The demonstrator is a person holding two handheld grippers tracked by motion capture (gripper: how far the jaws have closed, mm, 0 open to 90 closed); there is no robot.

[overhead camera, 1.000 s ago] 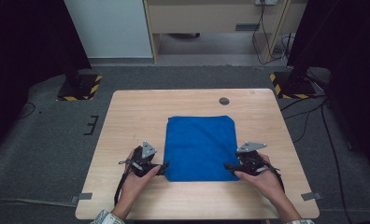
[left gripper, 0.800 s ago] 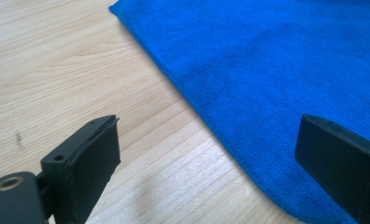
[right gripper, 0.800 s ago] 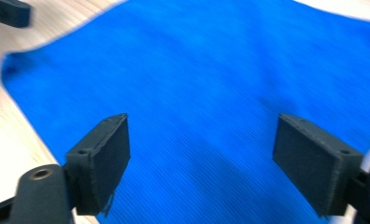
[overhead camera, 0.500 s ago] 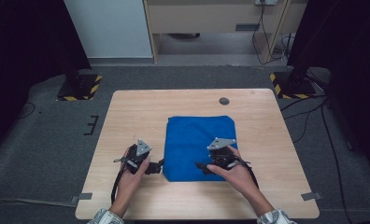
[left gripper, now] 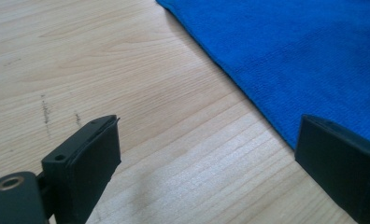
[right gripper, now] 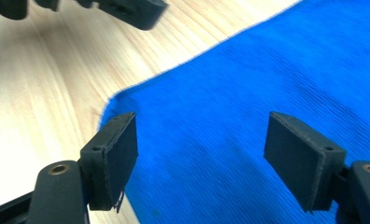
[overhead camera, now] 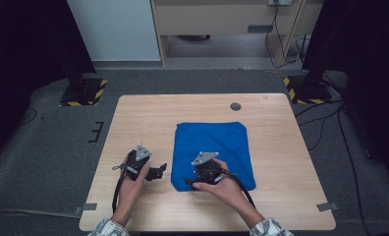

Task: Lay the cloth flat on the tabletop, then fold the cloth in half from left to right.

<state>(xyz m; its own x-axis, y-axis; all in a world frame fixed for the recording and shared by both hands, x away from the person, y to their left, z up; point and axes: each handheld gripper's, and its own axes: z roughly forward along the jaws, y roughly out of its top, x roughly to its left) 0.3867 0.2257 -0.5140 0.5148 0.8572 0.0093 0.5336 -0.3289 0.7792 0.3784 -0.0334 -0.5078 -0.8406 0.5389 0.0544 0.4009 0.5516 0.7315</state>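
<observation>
High view first: the blue cloth point(overhead camera: 214, 150) lies flat near the middle of the table point(overhead camera: 133, 115), and my right gripper point(overhead camera: 191, 182) hangs over its near left corner while my left gripper point(overhead camera: 161, 171) sits over bare wood just beside the cloth's left edge. Left gripper view: my fingers point(left gripper: 87, 163) are spread wide, wood between them, and the cloth's edge runs past the far finger, so I judge this hand is not placed to take anything yet. Right gripper view: these fingers point(right gripper: 115, 156) are spread too, straddling the cloth's corner, one near the edge and the other well onto the fabric. As I read it, the step is to take that corner. To do it well I would lower until both fingers touch the cloth, gather a small fold at the very corner, and close firmly, keeping clear of the other gripper close by.
</observation>
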